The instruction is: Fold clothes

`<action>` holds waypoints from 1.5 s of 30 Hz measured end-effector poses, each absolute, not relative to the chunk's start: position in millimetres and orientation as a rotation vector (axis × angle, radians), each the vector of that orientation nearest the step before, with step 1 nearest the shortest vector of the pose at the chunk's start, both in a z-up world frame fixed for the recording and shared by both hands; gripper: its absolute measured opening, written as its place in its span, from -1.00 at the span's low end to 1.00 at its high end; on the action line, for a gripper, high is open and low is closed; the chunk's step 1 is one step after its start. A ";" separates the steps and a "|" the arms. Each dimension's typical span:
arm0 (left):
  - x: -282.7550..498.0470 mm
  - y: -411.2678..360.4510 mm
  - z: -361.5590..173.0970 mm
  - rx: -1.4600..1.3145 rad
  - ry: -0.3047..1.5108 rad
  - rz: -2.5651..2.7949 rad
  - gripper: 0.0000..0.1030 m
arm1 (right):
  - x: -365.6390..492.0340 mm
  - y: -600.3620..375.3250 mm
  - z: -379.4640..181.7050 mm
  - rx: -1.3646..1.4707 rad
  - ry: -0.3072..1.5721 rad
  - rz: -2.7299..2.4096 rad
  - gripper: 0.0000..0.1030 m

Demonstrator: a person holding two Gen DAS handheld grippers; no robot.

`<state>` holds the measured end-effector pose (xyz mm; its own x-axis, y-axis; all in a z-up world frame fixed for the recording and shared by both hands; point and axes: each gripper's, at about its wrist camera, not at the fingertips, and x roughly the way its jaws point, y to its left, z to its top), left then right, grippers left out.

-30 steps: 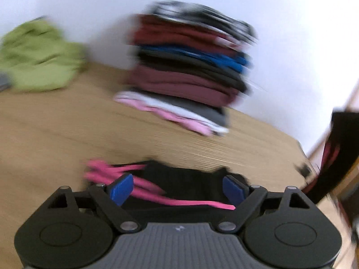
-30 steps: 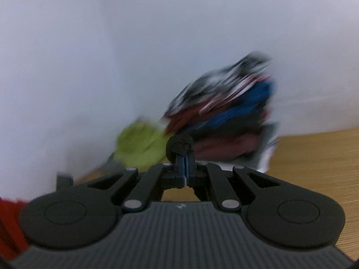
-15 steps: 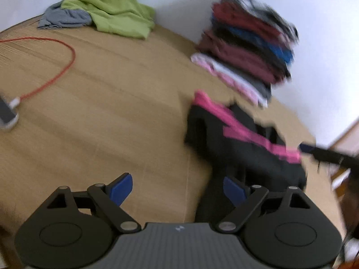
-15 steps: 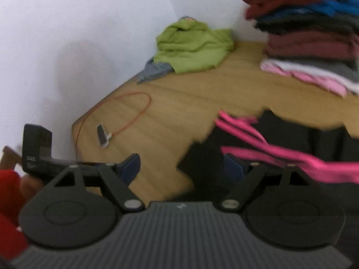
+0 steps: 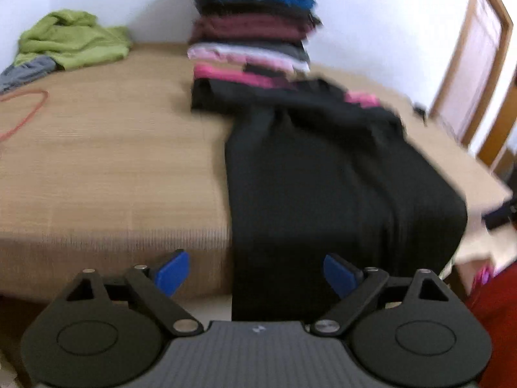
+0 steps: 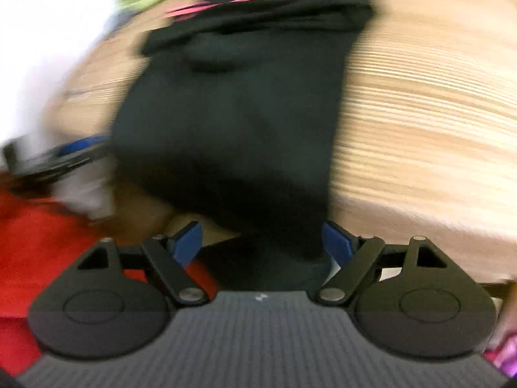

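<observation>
A pair of black trousers with pink stripes [image 5: 323,161] lies lengthwise on the tan bed surface [image 5: 113,161], its legs hanging over the near edge. It also shows in the right wrist view [image 6: 239,113], blurred. My left gripper [image 5: 255,274] is open and empty just off the near edge, at the trouser legs' lower end. My right gripper [image 6: 261,242] is open and empty, with the hanging leg end between its blue pads. The left gripper shows blurred in the right wrist view [image 6: 64,158].
A tall stack of folded clothes [image 5: 255,22] stands against the wall behind the trousers. A green garment [image 5: 71,42] on a grey one lies at the back left. A red cable [image 5: 22,110] lies at the left. A wooden door frame [image 5: 468,64] is at the right.
My right gripper opened and let go of the trousers, which now lie stretched on the bed. Both grippers pulled back to the near edge by the leg ends.
</observation>
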<state>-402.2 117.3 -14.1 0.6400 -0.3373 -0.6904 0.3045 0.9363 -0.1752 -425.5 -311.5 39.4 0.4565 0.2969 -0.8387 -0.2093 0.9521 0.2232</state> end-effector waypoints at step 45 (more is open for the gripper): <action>-333.3 164.3 148.6 -0.860 0.501 -0.427 -1.00 | -423.8 -345.3 147.8 1.157 0.265 0.561 -0.88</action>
